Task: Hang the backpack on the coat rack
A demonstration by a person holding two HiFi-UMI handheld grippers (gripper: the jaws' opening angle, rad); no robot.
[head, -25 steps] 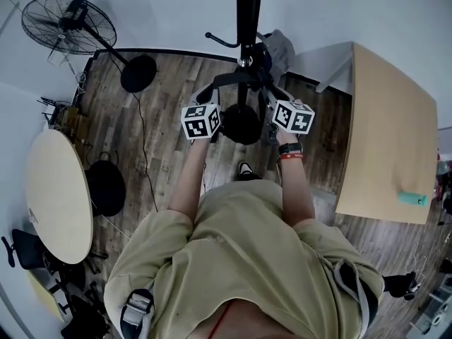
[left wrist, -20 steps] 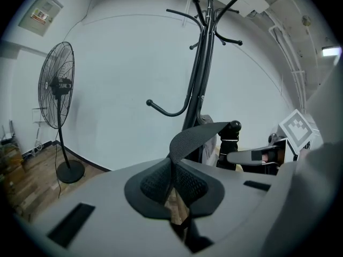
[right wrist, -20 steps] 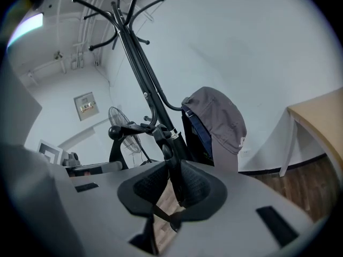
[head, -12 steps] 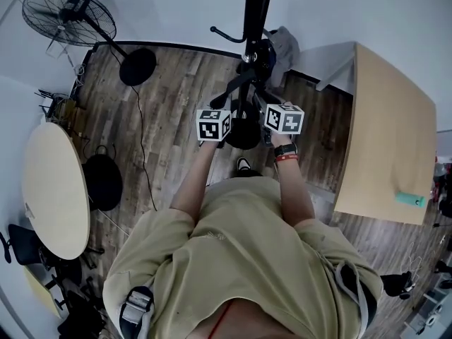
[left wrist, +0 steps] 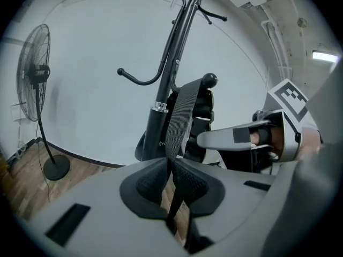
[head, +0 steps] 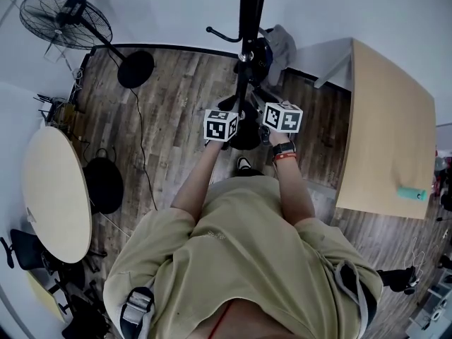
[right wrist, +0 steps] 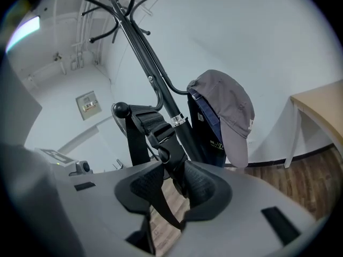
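Backpack strap draped over rack hook at 12 o'clock. Left tongs clamp it. Right tongs have just been opening, strap loose between them.

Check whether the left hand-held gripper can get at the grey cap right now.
Probably not: the left hand-held gripper is shut on the backpack strap, and the coat rack pole stands between it and the grey cap.

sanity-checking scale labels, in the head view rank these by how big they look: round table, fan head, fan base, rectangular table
1. rectangular table, largest
2. round table, somewhat smaller
3. fan head
4. fan base, smallest
This is apparent size only: the wide lens distorts things near the picture's edges.
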